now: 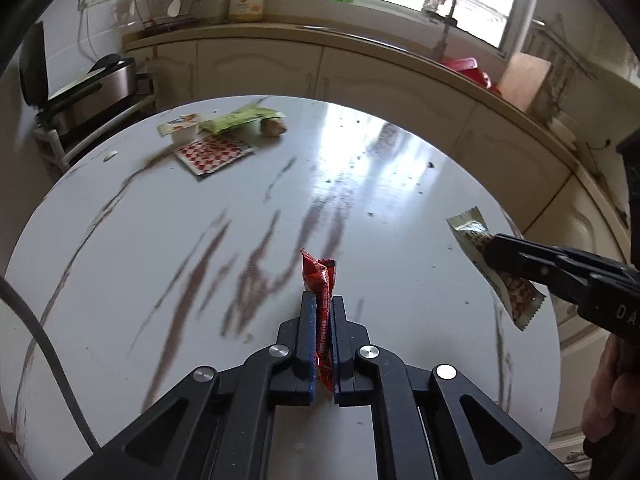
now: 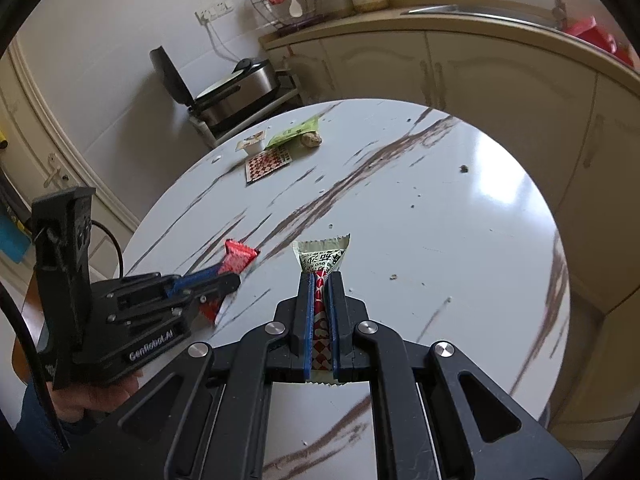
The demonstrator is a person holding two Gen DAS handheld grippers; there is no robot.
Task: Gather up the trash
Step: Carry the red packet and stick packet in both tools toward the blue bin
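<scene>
red wrapper point(image 1: 320, 280) points forward along left claw point(image 1: 322, 304)

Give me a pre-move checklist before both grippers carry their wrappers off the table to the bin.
1. Left gripper clamped on the red wrapper: ok.
2. Right gripper clamped on the beige wrapper: ok.
3. The two grippers apart, not tangled: ok.
4. Trash bin located: cannot tell, none in either view.
5. Table cleared of trash: not ok; a checkered wrapper, green wrapper and small cup remain at the far edge.
6. Both wrappers lifted off the tabletop: cannot tell.
</scene>
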